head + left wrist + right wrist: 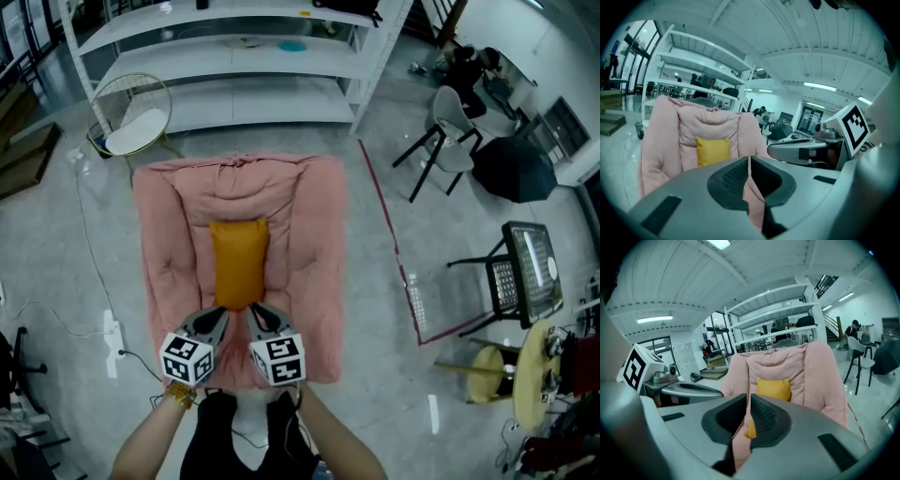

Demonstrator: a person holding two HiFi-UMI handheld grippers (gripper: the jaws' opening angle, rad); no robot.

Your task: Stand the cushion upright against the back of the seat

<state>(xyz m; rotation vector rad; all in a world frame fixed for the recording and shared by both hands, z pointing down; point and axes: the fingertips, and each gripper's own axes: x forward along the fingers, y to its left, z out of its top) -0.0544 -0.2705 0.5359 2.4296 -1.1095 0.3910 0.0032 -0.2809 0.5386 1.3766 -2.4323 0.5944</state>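
Looking down, I see the big pink quilted fabric seat [169, 234], its padded back raised upright in both gripper views. The yellow rectangular fabric cushion [239, 262] stands against that back. My left gripper [221, 313] and right gripper [253, 311] hang side by side above the seat's near end, jaws pressed together, empty.

Right hand-held gripper [748, 400] w/ 2 jaws together; beyond, yellow cushion [773, 389] upright against pink seat [820, 376] back.
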